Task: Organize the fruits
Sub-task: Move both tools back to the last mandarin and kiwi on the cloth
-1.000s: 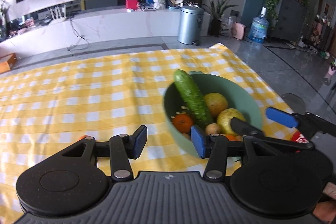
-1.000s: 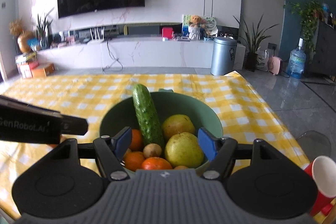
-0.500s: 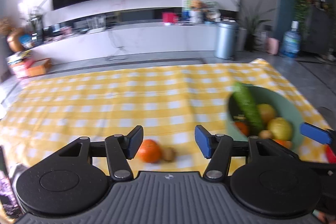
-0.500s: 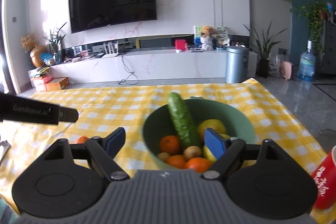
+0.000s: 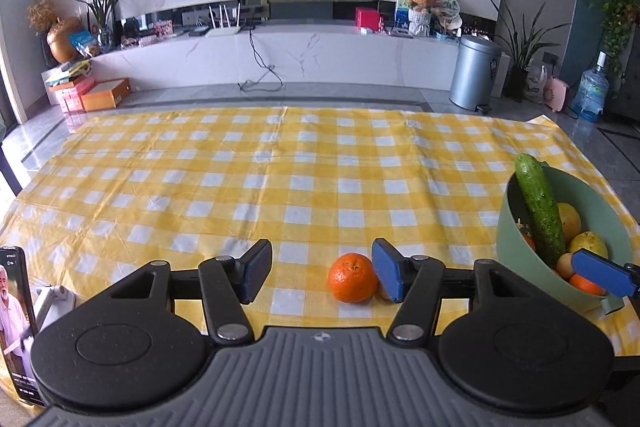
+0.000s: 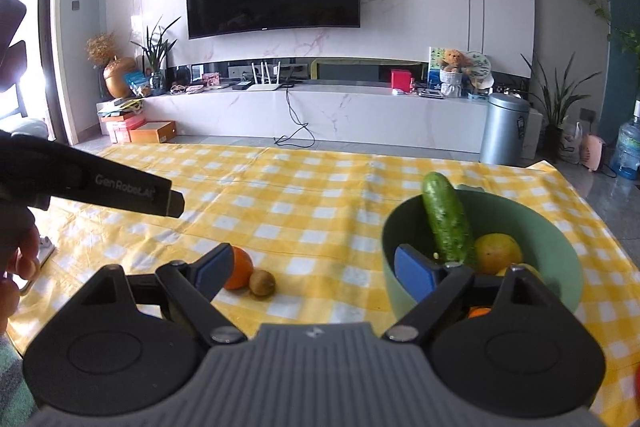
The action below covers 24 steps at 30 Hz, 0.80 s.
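On the yellow checked cloth [image 5: 280,187], the left gripper [image 5: 318,277] has its jaws apart and opening, with nothing clamped. The loose orange [image 5: 353,277] lies on the cloth just inside the gripper's right-hand finger, low and slightly right of the jaw centreline; being round, it has no long axis to align. A small brown fruit [image 6: 262,283] sits beside it. Further right, the right gripper [image 6: 316,273] is also opening and empty, near the green bowl [image 6: 568,251] holding the cucumber [image 6: 446,223]. The left hand appears nearer the orange.
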{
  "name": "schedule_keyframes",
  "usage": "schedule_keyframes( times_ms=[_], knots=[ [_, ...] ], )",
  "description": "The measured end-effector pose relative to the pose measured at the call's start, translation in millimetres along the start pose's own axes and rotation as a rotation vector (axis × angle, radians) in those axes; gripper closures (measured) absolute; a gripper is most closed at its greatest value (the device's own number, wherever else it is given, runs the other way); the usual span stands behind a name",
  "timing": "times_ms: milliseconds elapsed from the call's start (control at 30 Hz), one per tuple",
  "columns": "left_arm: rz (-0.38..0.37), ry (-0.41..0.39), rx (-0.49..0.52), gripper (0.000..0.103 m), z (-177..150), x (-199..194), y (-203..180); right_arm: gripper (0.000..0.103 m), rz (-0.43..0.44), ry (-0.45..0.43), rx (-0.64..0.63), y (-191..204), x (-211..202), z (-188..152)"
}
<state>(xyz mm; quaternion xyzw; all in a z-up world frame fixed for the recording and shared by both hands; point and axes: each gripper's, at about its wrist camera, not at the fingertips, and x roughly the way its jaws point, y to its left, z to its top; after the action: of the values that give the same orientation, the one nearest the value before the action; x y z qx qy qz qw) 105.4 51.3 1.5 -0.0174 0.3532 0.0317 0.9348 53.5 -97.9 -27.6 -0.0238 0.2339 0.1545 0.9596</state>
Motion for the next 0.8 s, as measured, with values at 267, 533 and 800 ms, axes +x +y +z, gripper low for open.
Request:
schedule_keyframes(
  times_ms=[267, 533, 800],
  knots=[
    [-0.066, 0.0, 0.002, 0.03, 0.4, 20.7, 10.8, 0.018, 0.034, 0.011, -0.078, 16.0, 27.0, 5.7],
    [-0.066, 0.004, -0.091, 0.03, -1.8, 38.9, 37.4, 0.018, 0.097, 0.09, -0.107, 23.5, 69.9, 6.9],
    [-0.135, 0.053, -0.22, 0.031, -9.6, 60.7, 60.8, 0.019, 0.102, 0.121, -0.081, 27.6, 101.8, 2.0]
  ],
)
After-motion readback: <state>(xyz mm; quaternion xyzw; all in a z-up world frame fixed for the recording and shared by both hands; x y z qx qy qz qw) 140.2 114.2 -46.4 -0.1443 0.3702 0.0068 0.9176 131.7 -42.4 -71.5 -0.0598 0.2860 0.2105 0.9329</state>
